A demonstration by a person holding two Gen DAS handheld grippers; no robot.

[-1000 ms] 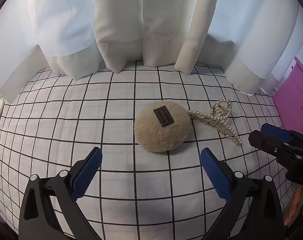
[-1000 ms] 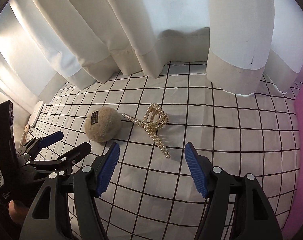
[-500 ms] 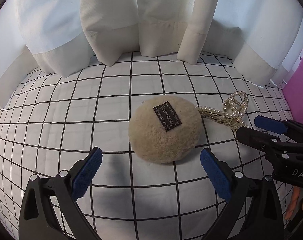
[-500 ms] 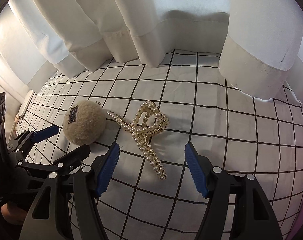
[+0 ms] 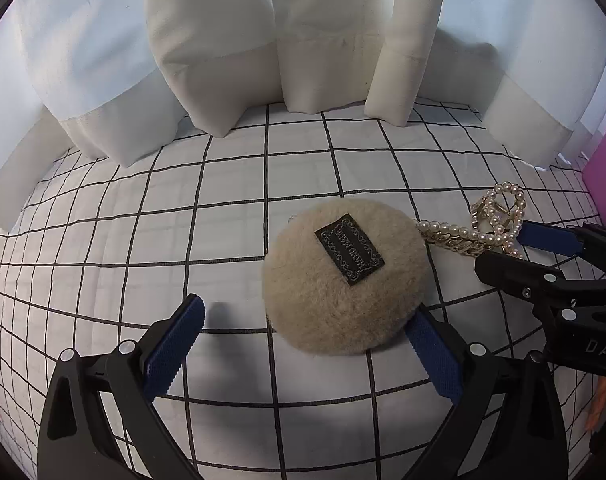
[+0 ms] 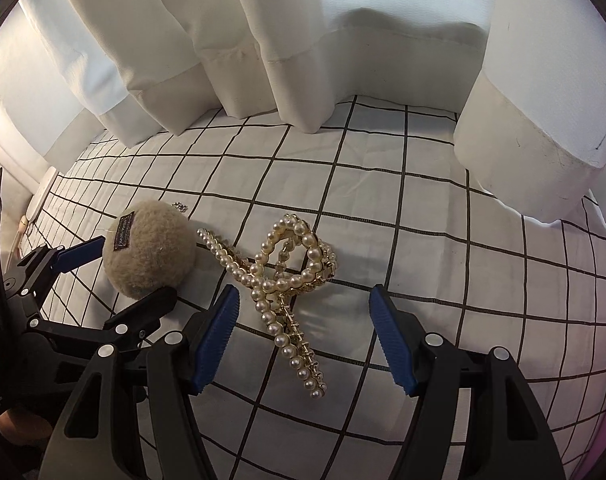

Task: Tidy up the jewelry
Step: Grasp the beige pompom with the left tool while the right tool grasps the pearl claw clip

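The pearl hair clip (image 6: 287,276) lies on the checked cloth (image 6: 423,240), touching the fluffy beige pouch (image 5: 345,276) on its left; the right gripper (image 6: 303,334) straddles it, fingers wide; the left gripper (image 5: 303,350) brackets the pouch, equally wide; white curtains (image 6: 263,40) hang beyond.

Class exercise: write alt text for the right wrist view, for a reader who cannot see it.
The open right gripper hovers over a pearl hair claw on a black-gridded white cloth; left of it, the open left gripper flanks a beige fluffy pouch.

White letters "DAS" show on the right gripper (image 5: 503,250); the pom-pom's (image 5: 343,280) label is illegible.
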